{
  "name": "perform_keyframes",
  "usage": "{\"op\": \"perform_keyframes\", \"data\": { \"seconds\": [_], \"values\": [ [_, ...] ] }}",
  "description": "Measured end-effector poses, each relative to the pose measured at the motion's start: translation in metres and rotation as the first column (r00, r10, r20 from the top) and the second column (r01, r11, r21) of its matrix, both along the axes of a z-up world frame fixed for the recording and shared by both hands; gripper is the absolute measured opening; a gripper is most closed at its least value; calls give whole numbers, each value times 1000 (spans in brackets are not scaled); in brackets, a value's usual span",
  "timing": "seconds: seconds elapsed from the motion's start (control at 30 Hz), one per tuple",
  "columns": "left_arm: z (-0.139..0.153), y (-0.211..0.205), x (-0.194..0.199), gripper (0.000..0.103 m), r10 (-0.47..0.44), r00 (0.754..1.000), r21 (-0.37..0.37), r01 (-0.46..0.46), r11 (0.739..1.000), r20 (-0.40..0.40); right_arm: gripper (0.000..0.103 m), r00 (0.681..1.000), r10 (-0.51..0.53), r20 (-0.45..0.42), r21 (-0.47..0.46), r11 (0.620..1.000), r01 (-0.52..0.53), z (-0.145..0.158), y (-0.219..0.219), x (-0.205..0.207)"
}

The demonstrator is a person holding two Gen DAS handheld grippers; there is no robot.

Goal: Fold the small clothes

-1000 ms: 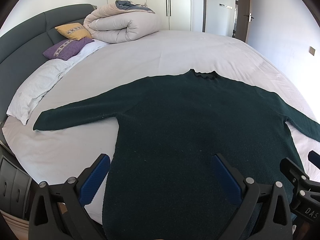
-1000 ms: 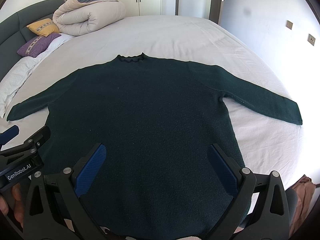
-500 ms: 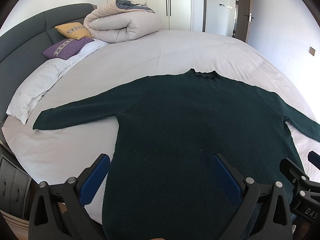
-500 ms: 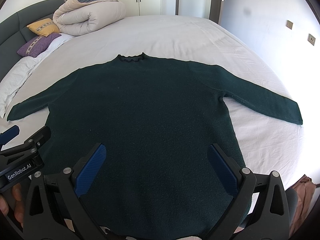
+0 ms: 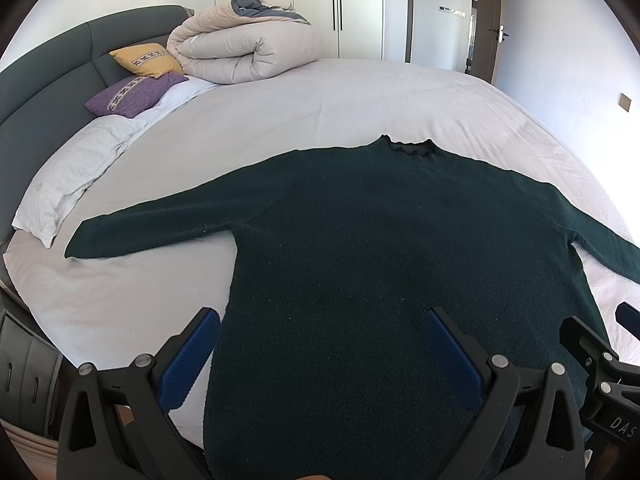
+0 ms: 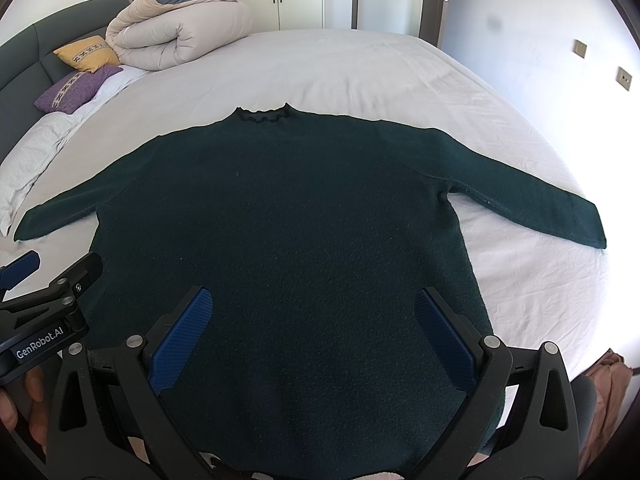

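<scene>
Left wrist view, nearest item: the left gripper (image 5: 320, 354), its blue-padded fingers (image 5: 190, 360) spread wide, with nothing held between them; the hem area of the dark green sweater (image 5: 384, 264) is seen beneath. At the right edge of the same view, part of the right gripper (image 5: 608, 364) is caught, beside the sweater's hem corner. Right wrist view, nearest item: the right gripper (image 6: 314, 332), likewise spread wide and empty, poised over the lower body of the sweater (image 6: 288, 216); the left gripper (image 6: 48, 280) is seen at the left edge, gripped by a hand (image 6: 24, 400).

Next listed: the sweater is laid flat on the bed (image 5: 320, 120), hem toward the cameras, collar away, both sleeves stretched outward on the white sheet.

Farther entries: a white pillow (image 5: 72, 176) is set along the left side of the bed, with a purple cushion (image 5: 134, 94) resting on it and a yellow cushion (image 5: 146, 58) just behind, against the dark headboard (image 5: 48, 68). A rolled beige duvet (image 5: 244, 46) is placed at the far corner. White wardrobe doors (image 5: 316, 4) and a doorway are recorded at the back.
</scene>
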State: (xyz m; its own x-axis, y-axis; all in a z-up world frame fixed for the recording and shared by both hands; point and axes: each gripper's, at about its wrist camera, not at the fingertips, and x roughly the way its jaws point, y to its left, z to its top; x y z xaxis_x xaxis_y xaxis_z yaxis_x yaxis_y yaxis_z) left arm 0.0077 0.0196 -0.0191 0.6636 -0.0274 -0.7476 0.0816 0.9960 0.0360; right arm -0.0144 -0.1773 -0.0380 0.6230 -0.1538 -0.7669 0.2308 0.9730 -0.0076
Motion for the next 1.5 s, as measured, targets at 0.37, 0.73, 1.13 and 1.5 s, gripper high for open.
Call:
{"op": "perform_keyframes", "data": {
  "seconds": [0.37,0.73,1.13,1.5],
  "values": [
    [-7,0,-1,103,-4,1000,-24,4,1000,-14,103,1000,0,-4,18,1000,0,-3,-1,0],
    [-14,-19,14,103,-21,999,-25,20,999,-40,103,974,-206,89,257,950,178,2,-134,-17],
    [-27,-73,54,103,-126,977,-153,100,983,-171,85,727,-687,0,768,466,440,-72,-392,-104],
    [-39,-107,93,92,-191,944,-392,75,917,-267,44,679,-734,-26,906,270,327,-127,-445,-88]
  ]
}}
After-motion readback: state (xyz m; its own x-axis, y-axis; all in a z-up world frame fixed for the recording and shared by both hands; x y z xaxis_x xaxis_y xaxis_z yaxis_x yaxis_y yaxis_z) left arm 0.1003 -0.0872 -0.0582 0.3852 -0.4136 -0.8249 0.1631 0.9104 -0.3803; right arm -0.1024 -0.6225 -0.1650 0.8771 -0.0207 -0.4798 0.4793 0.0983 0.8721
